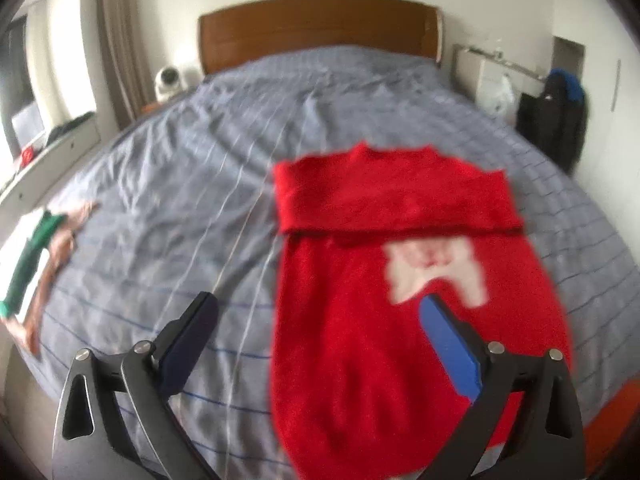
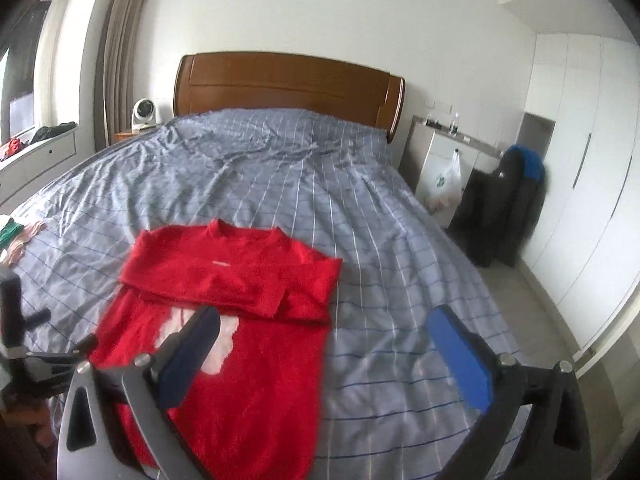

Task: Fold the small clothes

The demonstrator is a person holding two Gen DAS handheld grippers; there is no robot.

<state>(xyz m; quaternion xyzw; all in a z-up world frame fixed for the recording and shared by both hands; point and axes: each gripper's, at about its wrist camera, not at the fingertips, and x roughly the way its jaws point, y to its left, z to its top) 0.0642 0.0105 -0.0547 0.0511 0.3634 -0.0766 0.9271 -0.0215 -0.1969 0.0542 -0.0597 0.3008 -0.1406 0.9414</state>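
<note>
Red sweater (image 1: 360, 320) flat on grey checked bed (image 1: 180, 200), sleeves folded across chest; left gripper (image 1: 320, 320) and right gripper (image 2: 324, 328) jaws apart, empty. White plastic bag (image 2: 444, 184) beside nightstand, contents unclear

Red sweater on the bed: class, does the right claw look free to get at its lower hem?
Probably yes: the right claw is open and empty above the red sweater, and nothing lies between them.

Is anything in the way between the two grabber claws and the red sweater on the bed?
Nothing visible is. The red sweater lies in the open on the bed, sleeves folded across it. The left gripper and right gripper hang open above it, empty.
</note>
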